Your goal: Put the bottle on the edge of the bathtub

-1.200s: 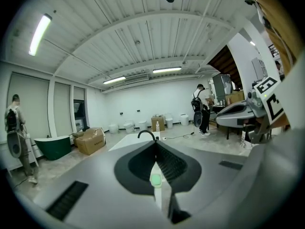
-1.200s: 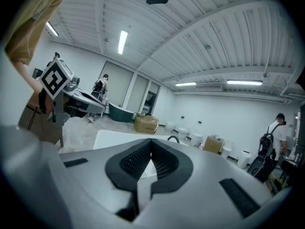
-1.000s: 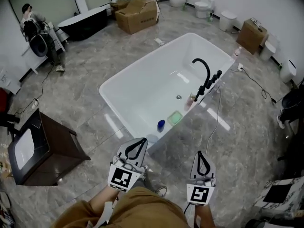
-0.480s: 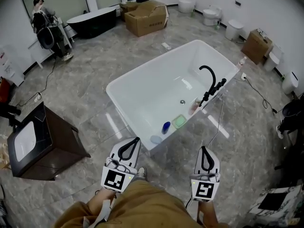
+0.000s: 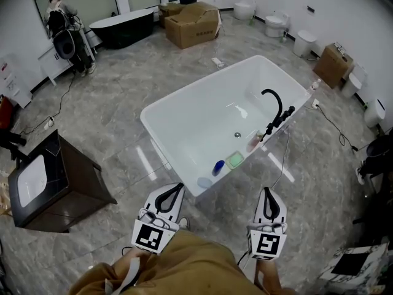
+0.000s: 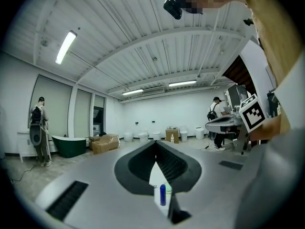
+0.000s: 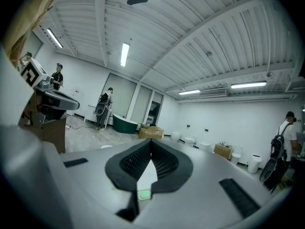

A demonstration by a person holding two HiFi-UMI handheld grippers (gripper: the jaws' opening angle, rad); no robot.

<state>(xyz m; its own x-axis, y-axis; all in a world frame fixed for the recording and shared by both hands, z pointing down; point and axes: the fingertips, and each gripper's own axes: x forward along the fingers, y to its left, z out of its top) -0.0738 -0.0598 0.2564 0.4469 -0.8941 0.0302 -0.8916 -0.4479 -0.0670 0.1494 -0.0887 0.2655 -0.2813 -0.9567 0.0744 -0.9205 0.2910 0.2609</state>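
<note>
Head view: bathtub (image 5: 153, 132) lies ahead, with both grippers short of its near corner. Left gripper (image 5: 178, 186) and right gripper (image 5: 266, 190) are clenched and empty. Bottle (image 5: 218, 167) stands inside the bathtub's near end, off the edge. Advised: open jaws early, grasp mid-body, keep upright, seat squarely on the edge.

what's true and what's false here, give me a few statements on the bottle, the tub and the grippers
The blue bottle is inside the white bathtub. True.
The left gripper holds the bottle. False: its fingers are shut on nothing.
The faucet on the bathtub is black. True.
The right gripper has its fingers wide apart. False: they are shut and empty.
A box sits in the bathtub. False: the cardboard box is on the floor beyond it.
</note>
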